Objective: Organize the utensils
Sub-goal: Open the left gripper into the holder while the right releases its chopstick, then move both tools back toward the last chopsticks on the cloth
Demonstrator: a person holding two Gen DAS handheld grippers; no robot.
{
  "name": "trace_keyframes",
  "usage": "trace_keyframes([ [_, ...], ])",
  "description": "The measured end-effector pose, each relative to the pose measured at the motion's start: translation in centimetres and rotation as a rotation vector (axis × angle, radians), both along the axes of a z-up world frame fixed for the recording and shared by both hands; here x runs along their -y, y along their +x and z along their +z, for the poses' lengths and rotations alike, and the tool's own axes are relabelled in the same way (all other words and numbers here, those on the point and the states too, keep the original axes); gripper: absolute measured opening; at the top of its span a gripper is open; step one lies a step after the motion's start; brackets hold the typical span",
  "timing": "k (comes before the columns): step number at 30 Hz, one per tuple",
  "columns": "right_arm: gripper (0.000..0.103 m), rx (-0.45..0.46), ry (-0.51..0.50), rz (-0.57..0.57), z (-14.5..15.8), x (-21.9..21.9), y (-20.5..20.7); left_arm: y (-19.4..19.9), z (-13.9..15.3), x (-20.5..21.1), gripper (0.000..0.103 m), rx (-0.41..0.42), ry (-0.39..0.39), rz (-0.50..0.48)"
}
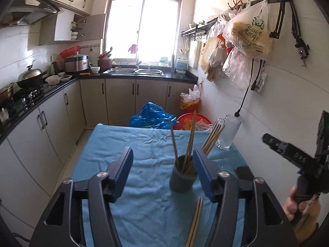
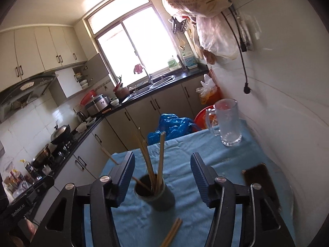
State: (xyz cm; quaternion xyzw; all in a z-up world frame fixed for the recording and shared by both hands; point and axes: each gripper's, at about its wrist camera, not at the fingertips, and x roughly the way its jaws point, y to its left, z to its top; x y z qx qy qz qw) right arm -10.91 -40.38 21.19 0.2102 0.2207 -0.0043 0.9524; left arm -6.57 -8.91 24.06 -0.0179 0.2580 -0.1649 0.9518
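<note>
A dark grey holder cup [image 1: 182, 177] stands on the blue cloth [image 1: 144, 148] with several wooden chopsticks [image 1: 191, 138] upright in it. It also shows in the right wrist view [image 2: 156, 193] with its chopsticks [image 2: 158, 160]. A loose pair of chopsticks [image 1: 195, 224] lies on the cloth in front of the cup, also seen in the right wrist view [image 2: 171, 234]. My left gripper [image 1: 163, 164] is open and empty just before the cup. My right gripper [image 2: 162, 173] is open and empty above the cup.
A glass mug [image 2: 227, 121] stands at the far right of the table by the wall. A dark phone-like object [image 2: 261, 179] lies at the right edge. A blue bag [image 1: 152, 117] and a red basin [image 1: 195, 121] sit beyond the table. Kitchen counters run along the left.
</note>
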Motion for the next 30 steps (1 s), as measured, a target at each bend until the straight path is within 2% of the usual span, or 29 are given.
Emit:
trace_keyframes([
  [7, 0.075, -0.046, -0.178, -0.025, 0.3, -0.4, -7.3, -3.8, -4.3, -2.7, 0.064, -0.062, 0.008, 0.0],
  [11, 0.082, -0.126, -0.32, -0.064, -0.9, -0.1, -10.4, -4.5, -8.1, -3.3, 0.065, -0.156, 0.017, -0.02],
  [13, 0.082, -0.17, -0.338, -0.062, -2.4, 0.0, -11.3, -4.3, -10.0, -3.0, 0.065, -0.223, 0.022, -0.056],
  [14, 0.082, -0.195, -0.321, -0.04, -3.6, 0.1, -11.6, -4.2, -11.6, -2.6, 0.065, -0.275, 0.025, -0.09],
  [18, 0.081, -0.264, -0.213, 0.051, -8.3, 0.1, -11.3, -4.0, -15.6, 0.1, 0.065, -0.357, 0.101, -0.175],
  [20, 0.072, -0.305, -0.163, 0.087, -10.7, -0.1, -10.5, -4.1, -17.2, 1.8, 0.064, -0.378, 0.144, -0.226],
  [23, 0.07, -0.34, -0.117, 0.125, -13.5, -1.2, -9.5, -4.3, -19.3, 3.8, 0.052, -0.399, 0.202, -0.288],
  [25, 0.07, -0.348, -0.099, 0.142, -14.8, -1.8, -9.1, -4.1, -20.5, 4.7, 0.034, -0.427, 0.219, -0.314],
  [27, 0.07, -0.354, -0.085, 0.161, -15.6, -2.5, -8.6, -3.7, -21.5, 5.4, 0.023, -0.455, 0.229, -0.327],
  [30, 0.07, -0.355, -0.074, 0.176, -16.4, -2.9, -8.1, -3.2, -22.3, 6.0, 0.019, -0.476, 0.223, -0.336],
])
